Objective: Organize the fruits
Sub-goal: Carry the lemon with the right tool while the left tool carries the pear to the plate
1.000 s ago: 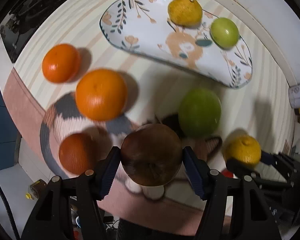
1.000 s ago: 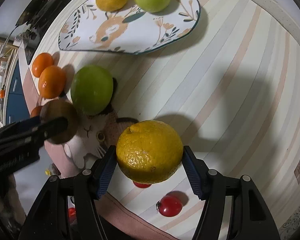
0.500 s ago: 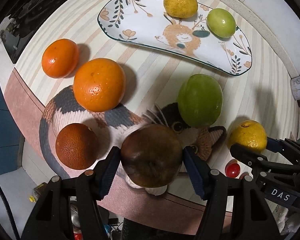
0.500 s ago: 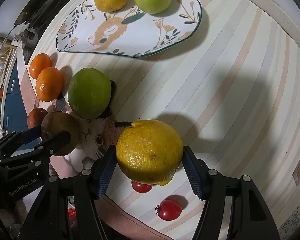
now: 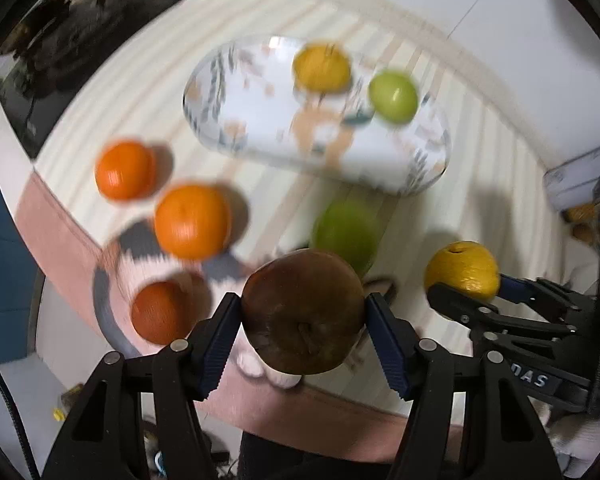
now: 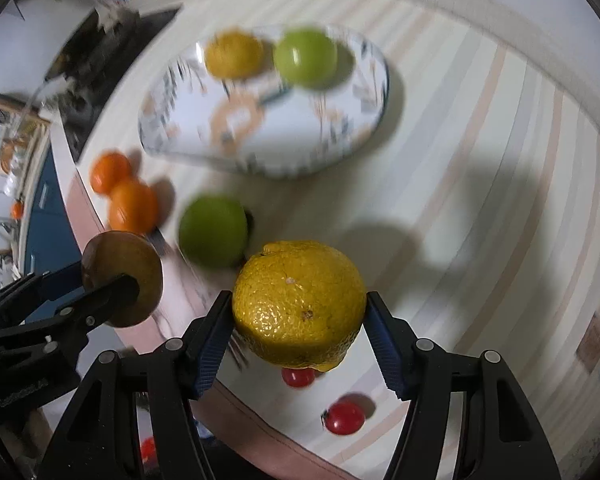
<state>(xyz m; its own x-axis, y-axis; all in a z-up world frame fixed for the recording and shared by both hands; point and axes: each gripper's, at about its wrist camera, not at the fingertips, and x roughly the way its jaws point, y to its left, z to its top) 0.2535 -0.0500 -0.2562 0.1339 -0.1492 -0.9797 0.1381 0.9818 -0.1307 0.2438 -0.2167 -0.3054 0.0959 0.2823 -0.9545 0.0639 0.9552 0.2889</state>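
My left gripper is shut on a brown round fruit, held above the cat-print mat. My right gripper is shut on a yellow citrus; that citrus also shows in the left wrist view. The patterned plate lies ahead with a yellow citrus and a small green fruit on it. On the table lie two oranges, a dark orange fruit and a large green fruit. Both views are motion-blurred.
Two red cherry tomatoes lie under the right gripper near the table's front edge. A black stove top is at the far left. A white box sits at the right. A white wall backs the table.
Both grippers have lifted with their fruits and tilted up, so the plate and loose fruits look farther off and more of the wall shows. Grips are unchanged.
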